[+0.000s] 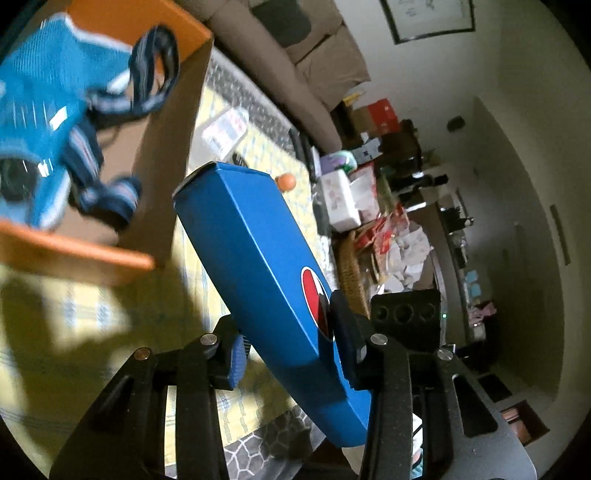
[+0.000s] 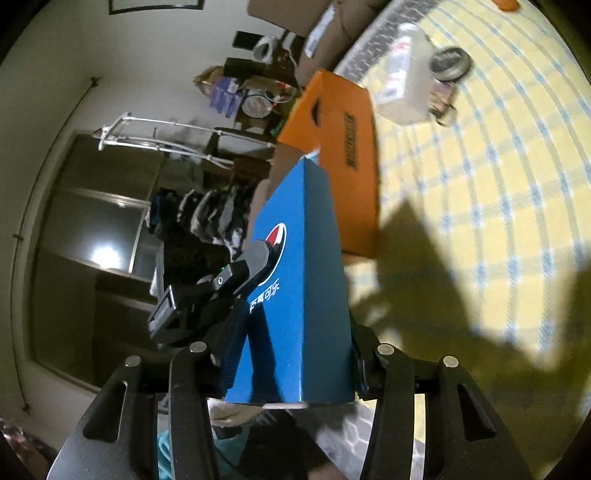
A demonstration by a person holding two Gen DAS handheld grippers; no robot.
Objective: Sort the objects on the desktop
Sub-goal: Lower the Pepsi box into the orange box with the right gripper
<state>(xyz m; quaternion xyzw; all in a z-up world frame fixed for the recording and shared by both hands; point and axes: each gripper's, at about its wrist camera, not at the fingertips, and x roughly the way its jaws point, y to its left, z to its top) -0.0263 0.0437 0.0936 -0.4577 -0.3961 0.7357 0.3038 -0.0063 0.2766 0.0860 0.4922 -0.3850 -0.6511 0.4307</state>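
Framed picture [image 1: 430,18] on the wall — clothes rack [image 2: 155,136] by the window [image 2: 92,240].

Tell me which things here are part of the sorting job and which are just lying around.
In play:
blue box, gripped by both claws, left claw and right claw
orange carton
blue garment in the carton

Lying about:
orange ball
white container
framed picture

Left gripper [image 1: 288,350]: matte black angular linkage arms with slotted cut-outs showing along the lower frame, 4 round silver pivot screws catching light, blue ribbed pad [image 1: 236,360] on 1 finger.
Right gripper [image 2: 295,354]: matching black arms showing in the lower frame, 4 silver screws glinting, dark ribbed pads.
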